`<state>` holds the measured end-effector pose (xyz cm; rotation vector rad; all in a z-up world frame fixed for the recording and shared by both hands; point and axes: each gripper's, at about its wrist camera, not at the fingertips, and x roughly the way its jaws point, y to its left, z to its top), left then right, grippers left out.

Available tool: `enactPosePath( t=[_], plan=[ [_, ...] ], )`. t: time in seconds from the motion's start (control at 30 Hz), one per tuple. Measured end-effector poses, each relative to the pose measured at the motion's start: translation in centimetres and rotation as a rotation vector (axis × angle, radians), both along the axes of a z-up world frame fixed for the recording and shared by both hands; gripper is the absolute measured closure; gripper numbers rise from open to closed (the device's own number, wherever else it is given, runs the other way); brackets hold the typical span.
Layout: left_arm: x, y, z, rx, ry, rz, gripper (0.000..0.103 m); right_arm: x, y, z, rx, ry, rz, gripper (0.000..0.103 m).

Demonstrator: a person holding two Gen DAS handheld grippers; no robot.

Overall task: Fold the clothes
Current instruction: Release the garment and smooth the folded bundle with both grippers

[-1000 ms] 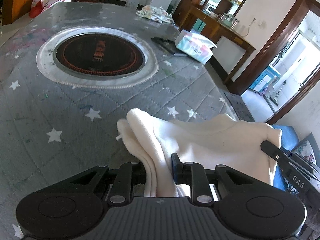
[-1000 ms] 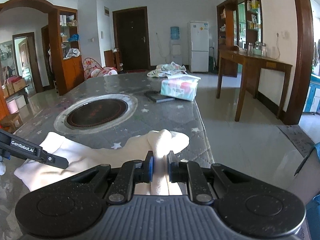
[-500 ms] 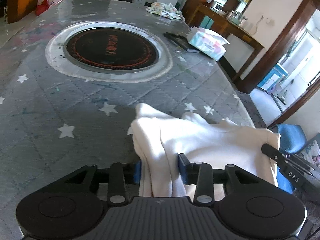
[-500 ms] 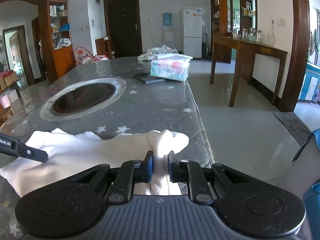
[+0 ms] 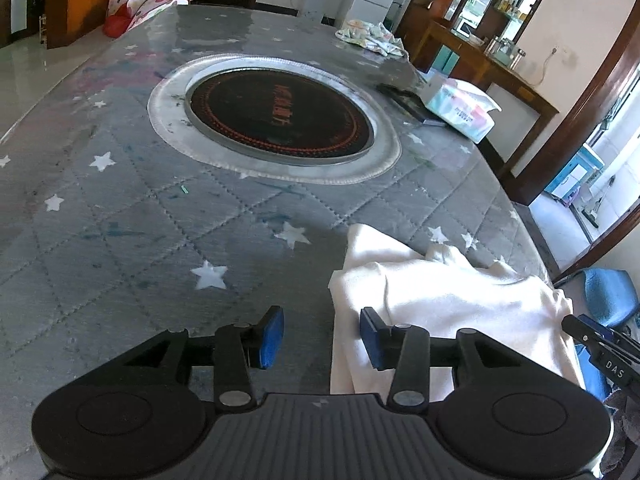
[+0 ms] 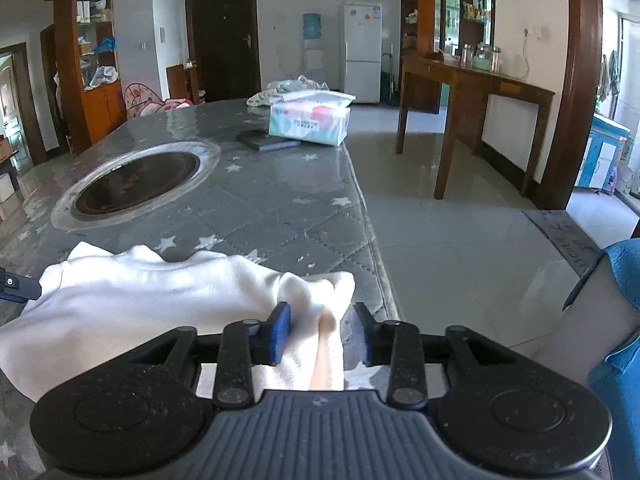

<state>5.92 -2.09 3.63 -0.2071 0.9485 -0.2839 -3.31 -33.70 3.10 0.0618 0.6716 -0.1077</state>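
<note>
A cream-white garment [image 5: 448,300] lies bunched on the near right part of the grey star-patterned table [image 5: 160,240]. My left gripper [image 5: 321,338] is open; the cloth's left edge runs between its blue pads and touches neither. The garment [image 6: 152,296] fills the lower left of the right wrist view. My right gripper [image 6: 322,334] is open too, with a loose fold of the cloth lying between its pads near the table's right edge. The other gripper's tip shows at each view's side.
A round black cooktop [image 5: 276,114] with a clear ring sits in the table's middle. A tissue pack [image 6: 310,120] and a dark flat object [image 6: 266,141] lie at the far right, crumpled printed cloth [image 5: 370,36] beyond. The table edge [image 6: 376,248] drops to tiled floor.
Both grippers have opened and let go of the garment, which now rests on the table. The left gripper has shifted left, so the cloth sits toward its right finger.
</note>
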Motion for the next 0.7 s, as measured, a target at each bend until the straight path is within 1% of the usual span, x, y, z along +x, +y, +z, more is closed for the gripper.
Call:
enactPosePath(
  t=[0.03, 0.1, 0.17, 0.27, 0.37, 0.4, 0.53, 0.7],
  plan=[
    [-0.2, -0.1, 0.2, -0.002, -0.004, -0.005, 0.057, -0.2, 0.2, 0.2, 0.000, -0.007, 0.007, 0.067],
    [-0.7, -0.3, 0.5, -0.004, -0.014, -0.019, 0.057, -0.8, 0.8, 0.7, -0.002, -0.022, 0.028, 0.055],
    [-1.3, -0.6, 0.8, -0.004, -0.024, -0.038, 0.057, -1.3, 1.7, 1.2, -0.008, -0.033, 0.059, 0.050],
    [-2.2, -1.1, 1.0, -0.004, -0.035, -0.066, 0.055, -1.9, 3.3, 1.3, -0.016, -0.031, 0.109, 0.038],
    [-3.0, -1.5, 1.0, 0.000, -0.037, -0.090, 0.055, -2.5, 4.9, 1.3, -0.024, -0.025, 0.158, 0.030],
    [-3.2, -1.6, 0.9, 0.006, -0.040, -0.096, 0.055, -2.8, 5.4, 1.3, -0.026, -0.023, 0.174, 0.028],
    [-4.1, -1.8, 0.7, 0.028, -0.049, -0.118, 0.054, -3.5, 7.4, 1.2, -0.037, -0.014, 0.236, 0.027],
    [-4.7, -1.4, -0.1, 0.050, -0.043, -0.119, 0.053, -4.1, 8.3, 0.3, -0.048, 0.015, 0.257, 0.026]
  ],
)
